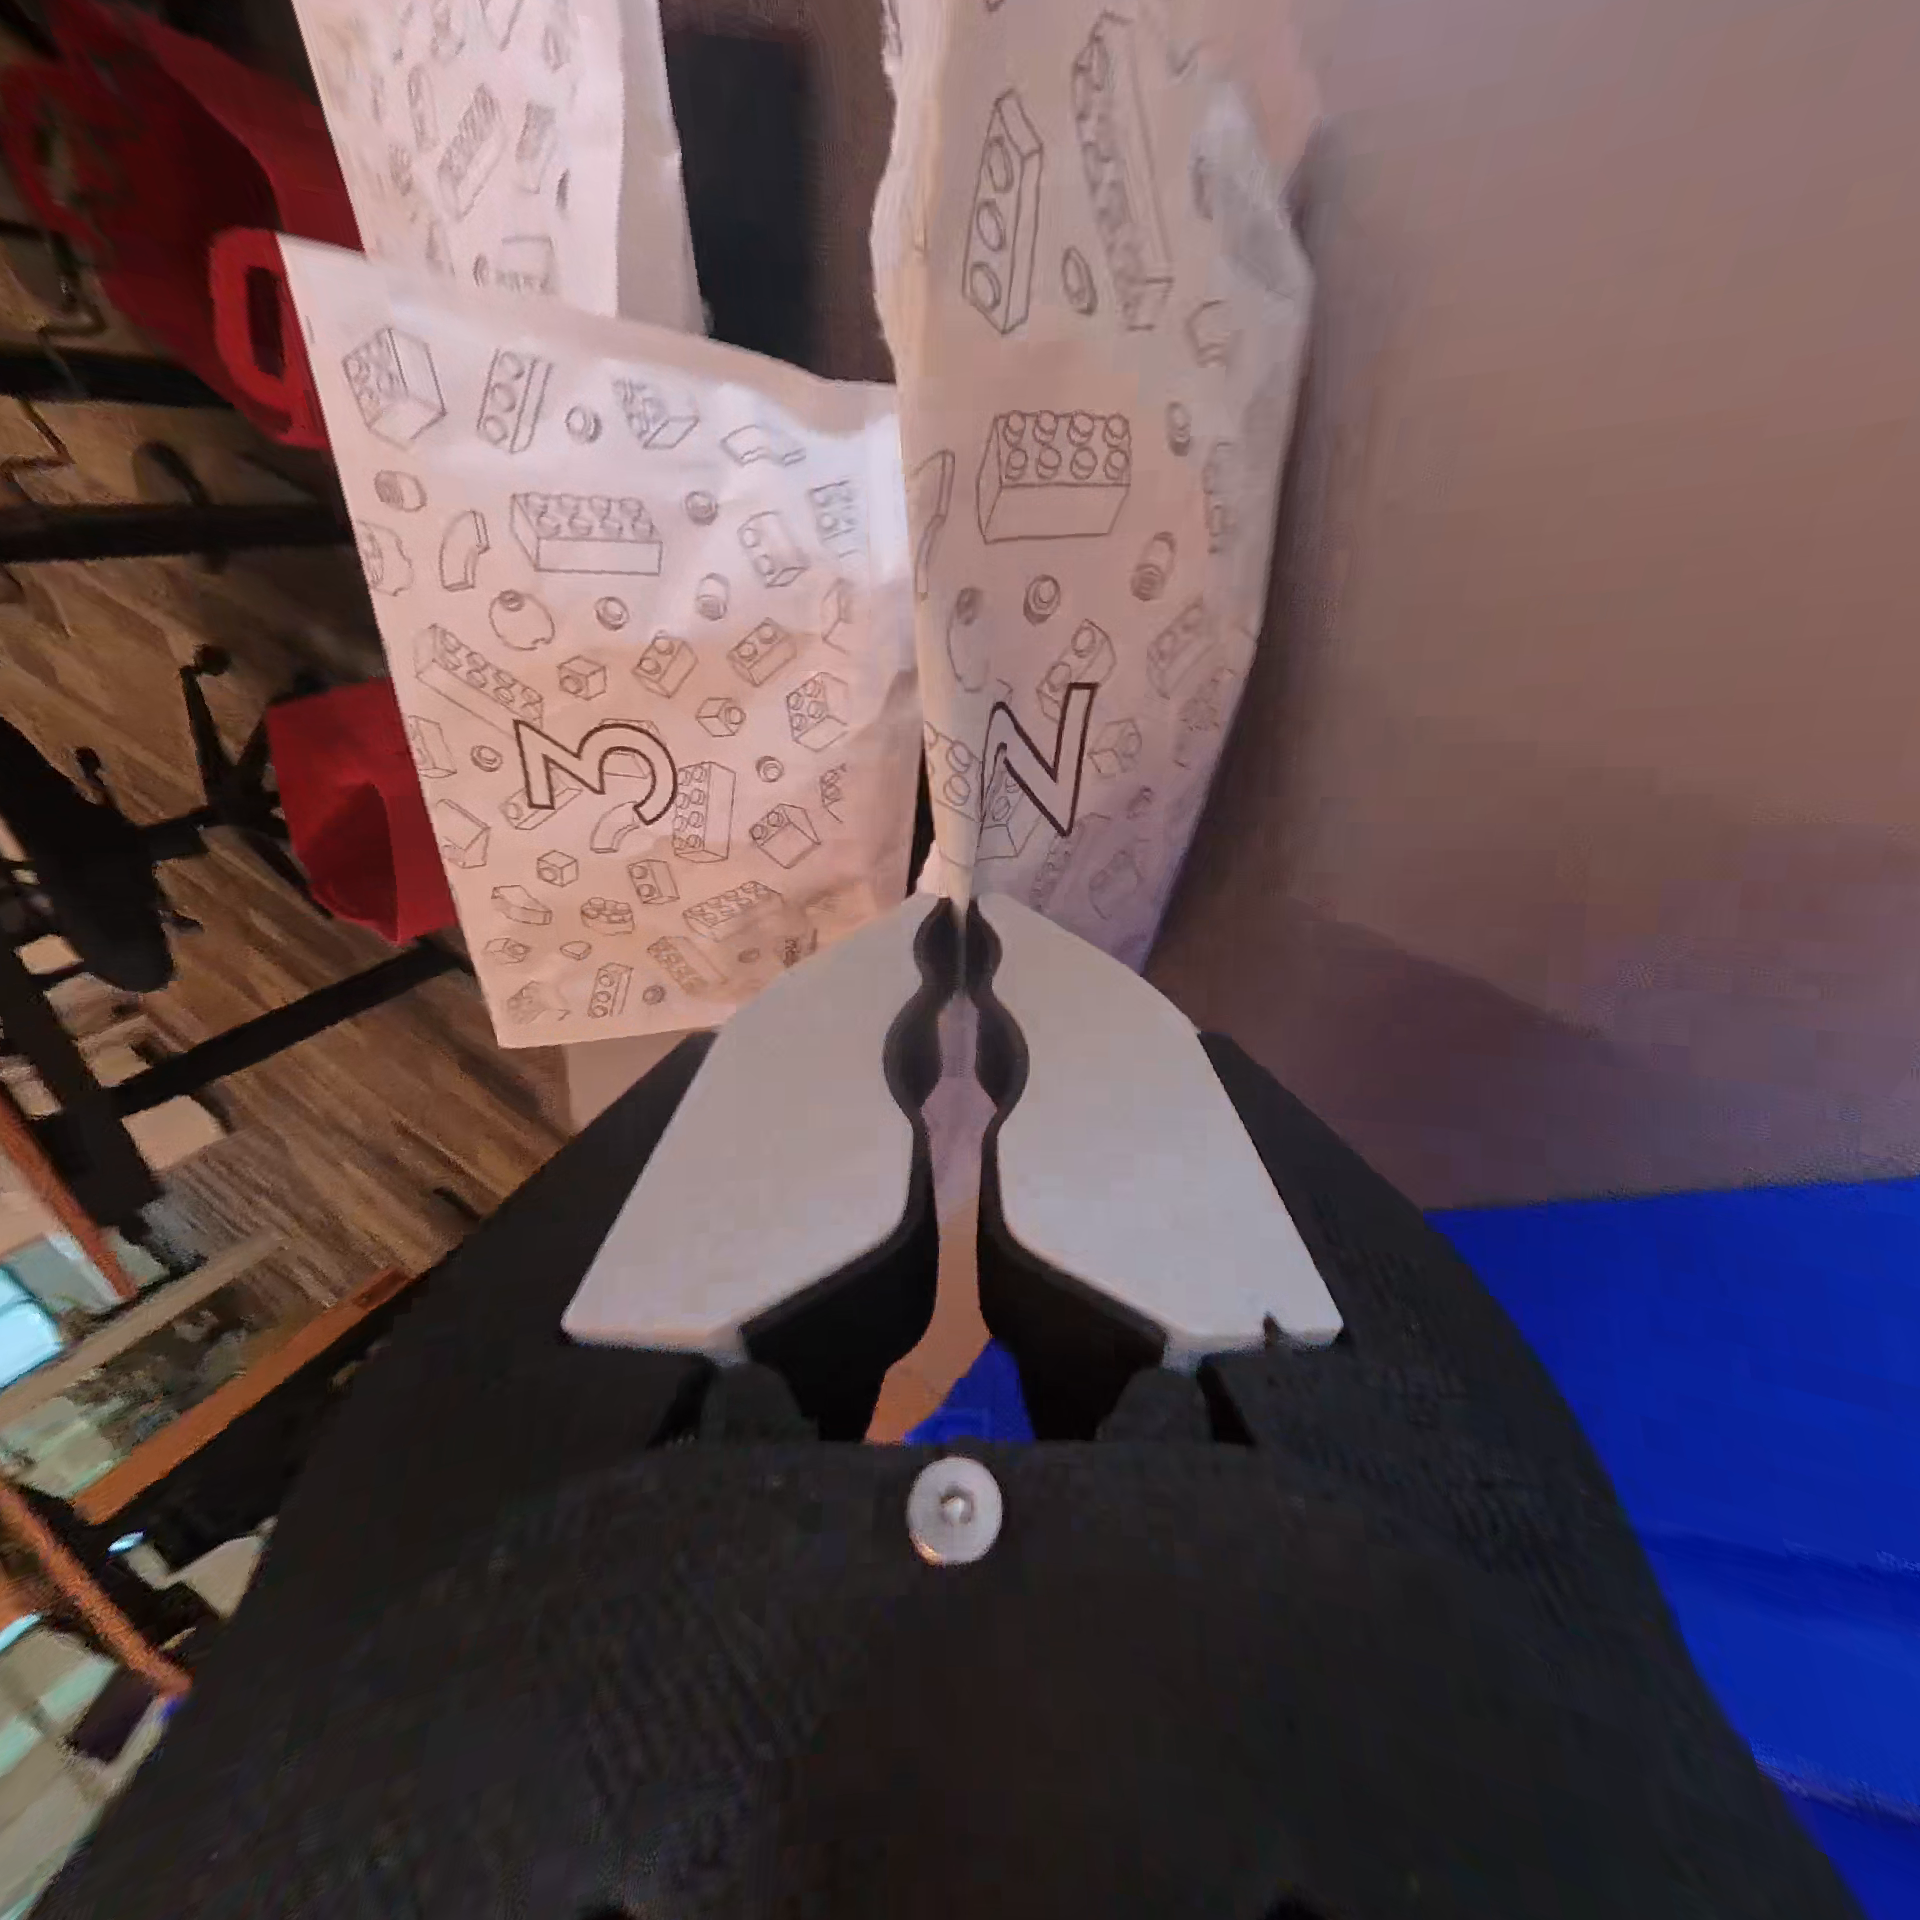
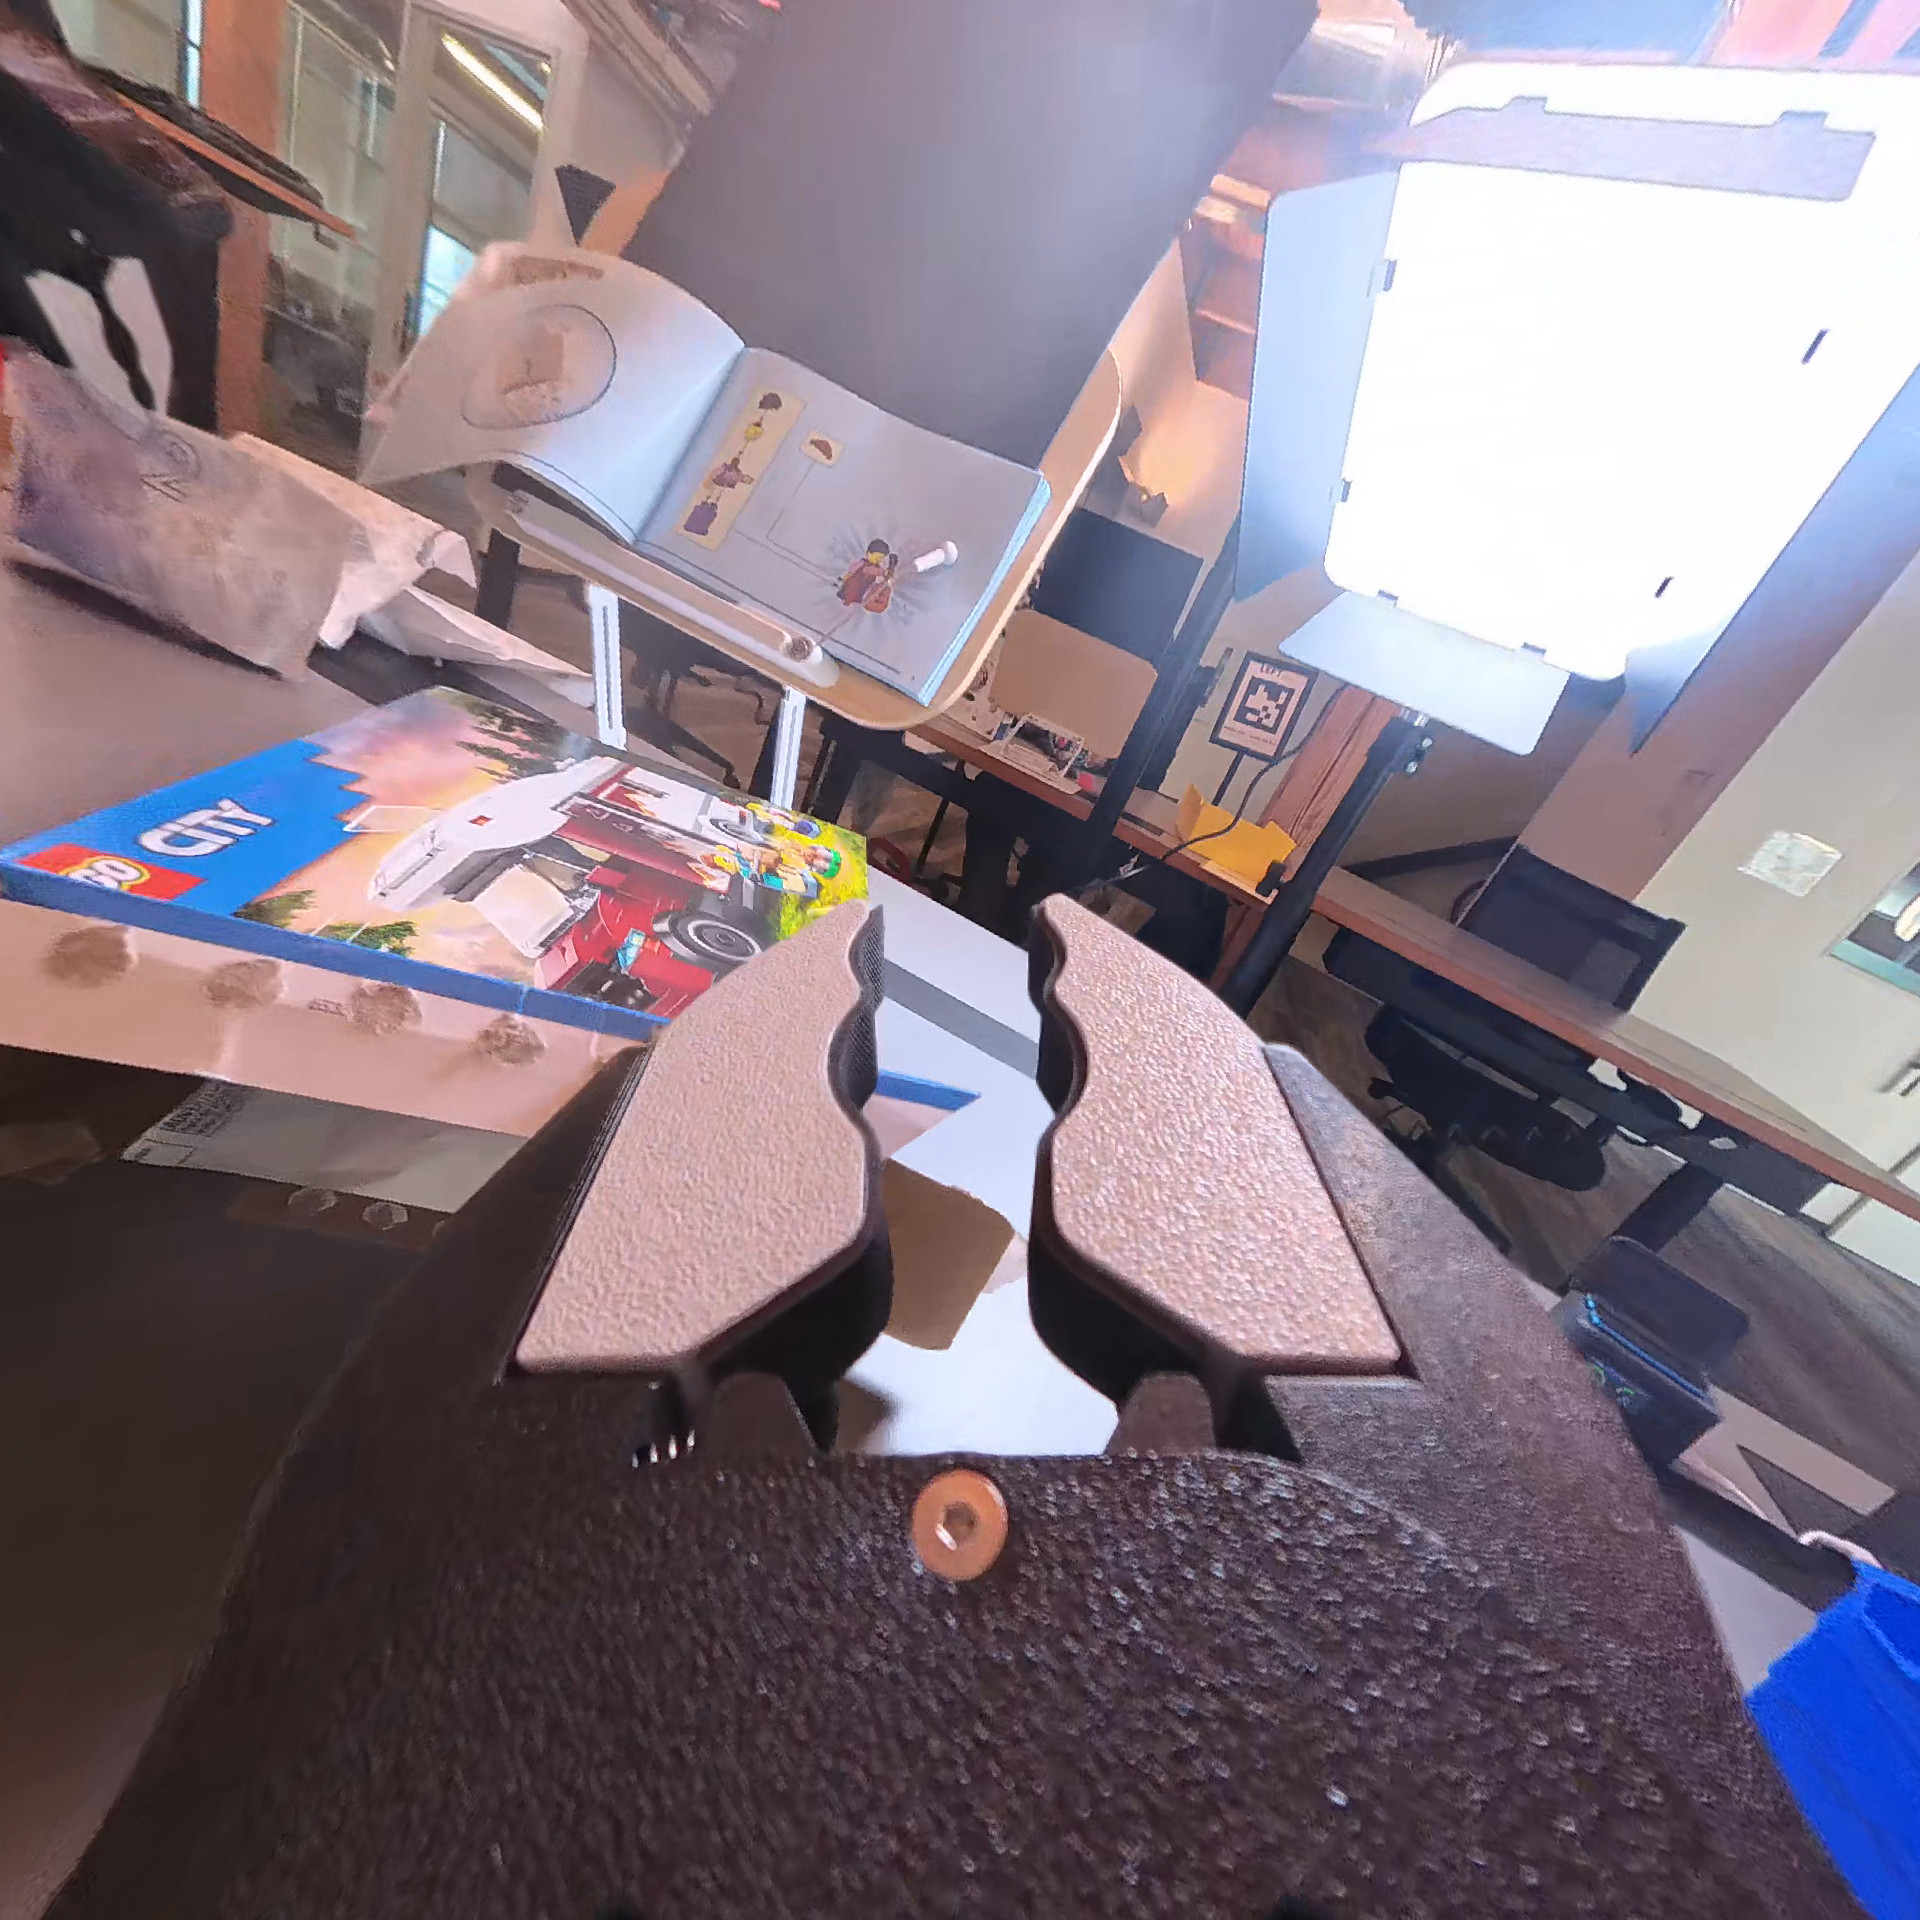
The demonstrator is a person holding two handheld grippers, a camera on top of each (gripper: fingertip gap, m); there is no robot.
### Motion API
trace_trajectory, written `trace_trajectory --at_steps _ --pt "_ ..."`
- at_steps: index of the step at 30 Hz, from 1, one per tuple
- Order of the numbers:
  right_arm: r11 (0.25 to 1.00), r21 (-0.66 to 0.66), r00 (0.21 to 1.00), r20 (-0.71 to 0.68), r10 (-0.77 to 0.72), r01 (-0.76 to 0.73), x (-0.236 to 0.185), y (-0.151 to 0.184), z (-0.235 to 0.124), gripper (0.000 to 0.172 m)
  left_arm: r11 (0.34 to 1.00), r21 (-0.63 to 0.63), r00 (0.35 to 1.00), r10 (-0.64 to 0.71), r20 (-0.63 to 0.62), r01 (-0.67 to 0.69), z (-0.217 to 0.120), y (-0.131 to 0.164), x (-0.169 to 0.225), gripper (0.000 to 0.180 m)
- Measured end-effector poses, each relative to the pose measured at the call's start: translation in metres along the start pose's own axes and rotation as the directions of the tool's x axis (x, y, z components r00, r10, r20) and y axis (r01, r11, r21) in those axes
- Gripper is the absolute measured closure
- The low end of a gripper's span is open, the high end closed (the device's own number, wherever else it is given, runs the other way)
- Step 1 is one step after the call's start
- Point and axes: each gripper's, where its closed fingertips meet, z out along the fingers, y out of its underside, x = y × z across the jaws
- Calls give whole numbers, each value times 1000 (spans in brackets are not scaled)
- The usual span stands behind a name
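Note:
My left gripper (image 1: 958, 909) is shut on the thin folded edge of a white paper bag (image 1: 1091, 468) printed with brick outlines, and the paper runs between both pads. A second bag of the same kind (image 1: 623, 644) hangs just to its left, and a third (image 1: 488, 125) shows above. My right gripper (image 2: 956, 935) is open with nothing between its fingers. It hovers over the table's white surface (image 2: 956, 977), just right of a colourful toy set box (image 2: 468, 852) that lies flat.
An open instruction booklet (image 2: 790, 488) rests on a tilted stand behind the box. A crumpled white bag (image 2: 208, 530) lies at the far left. A bright light panel (image 2: 1621, 364) stands at the right. A blue bin (image 2: 1849, 1704) is at the lower right and also shows in the left wrist view (image 1: 1662, 1403). Across from one pair of fingers to the other is roughly 65 cm.

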Motion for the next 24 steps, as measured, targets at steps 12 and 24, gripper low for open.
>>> trace_trajectory --at_steps 12,24 --pt "996 67 955 295 41 -63 -79 -76 -22 128 928 324 971 117 207 -181 -178 -136 152 179" --pt "993 -10 749 657 -85 121 -193 -99 -65 154 638 612 863 479 160 -467 -250 -310 343 179"
